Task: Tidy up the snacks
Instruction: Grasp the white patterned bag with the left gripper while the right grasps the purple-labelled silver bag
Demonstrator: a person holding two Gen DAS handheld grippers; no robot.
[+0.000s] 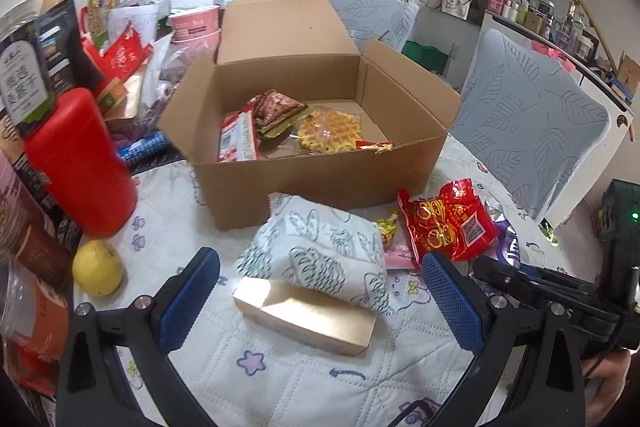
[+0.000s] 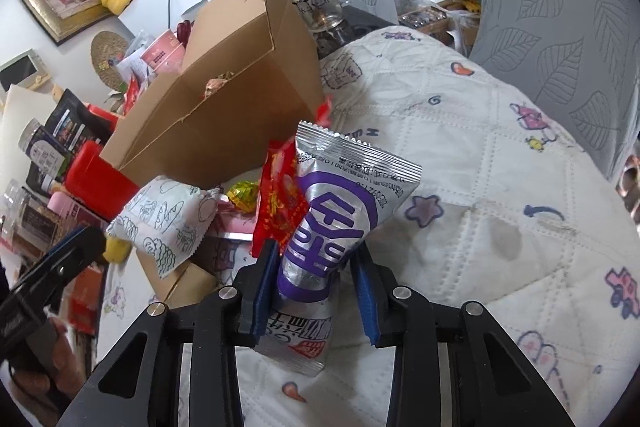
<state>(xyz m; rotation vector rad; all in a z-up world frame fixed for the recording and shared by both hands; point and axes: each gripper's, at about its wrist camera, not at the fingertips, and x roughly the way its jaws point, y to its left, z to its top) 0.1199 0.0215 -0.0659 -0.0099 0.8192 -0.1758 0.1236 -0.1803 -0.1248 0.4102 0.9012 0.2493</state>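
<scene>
An open cardboard box (image 1: 320,183) stands on the quilted table and holds several snacks, among them a waffle pack (image 1: 330,131). My left gripper (image 1: 316,299) is open, its jaws on either side of a gold box (image 1: 306,319) and a white patterned pouch (image 1: 320,247) lying partly on it. A red snack bag (image 1: 448,223) lies to the right. My right gripper (image 2: 316,287) is shut on a silver and purple packet (image 2: 332,219), held above the table in front of the box (image 2: 224,107). The pouch (image 2: 168,219) and red bag (image 2: 284,207) lie beyond it.
A red canister (image 1: 80,163), a yellow fruit (image 1: 97,269), jars and packets crowd the left side. Grey leaf-patterned chair backs (image 1: 528,123) stand behind the table. A glass cup (image 2: 316,3) stands behind the box. The right gripper's body (image 1: 560,291) shows at the left view's right edge.
</scene>
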